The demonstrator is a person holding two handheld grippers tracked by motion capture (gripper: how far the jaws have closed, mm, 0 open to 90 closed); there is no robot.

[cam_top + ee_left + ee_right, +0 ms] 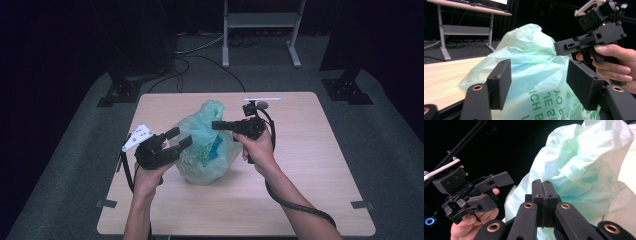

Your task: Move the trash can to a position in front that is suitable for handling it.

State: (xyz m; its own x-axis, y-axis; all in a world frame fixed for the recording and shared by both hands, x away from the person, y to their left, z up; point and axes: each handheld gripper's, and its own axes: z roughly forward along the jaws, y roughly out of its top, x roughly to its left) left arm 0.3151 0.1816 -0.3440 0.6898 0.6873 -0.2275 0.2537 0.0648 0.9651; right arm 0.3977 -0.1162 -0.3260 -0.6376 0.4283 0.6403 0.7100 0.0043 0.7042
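Observation:
A pale green plastic bag (205, 152) with printed lettering stands bunched up in the middle of the wooden table (300, 165); something blue shows through its side. My left gripper (179, 137) is open, its jaws facing the bag's left side from a short way off. Through its own camera the bag (534, 60) rises beyond the spread jaws of the left gripper (539, 75). My right gripper (216, 125) is shut, its tip over the bag's upper right. In its own view the right gripper (542, 188) has its jaws pressed together with the bag (579, 170) behind them.
A thin white stick (262, 99) lies near the table's far edge. Tape marks (106, 203) sit at the near corners. Black stand feet (117, 92) flank the far side, with cables (200, 55) and a grey desk frame (260, 30) behind.

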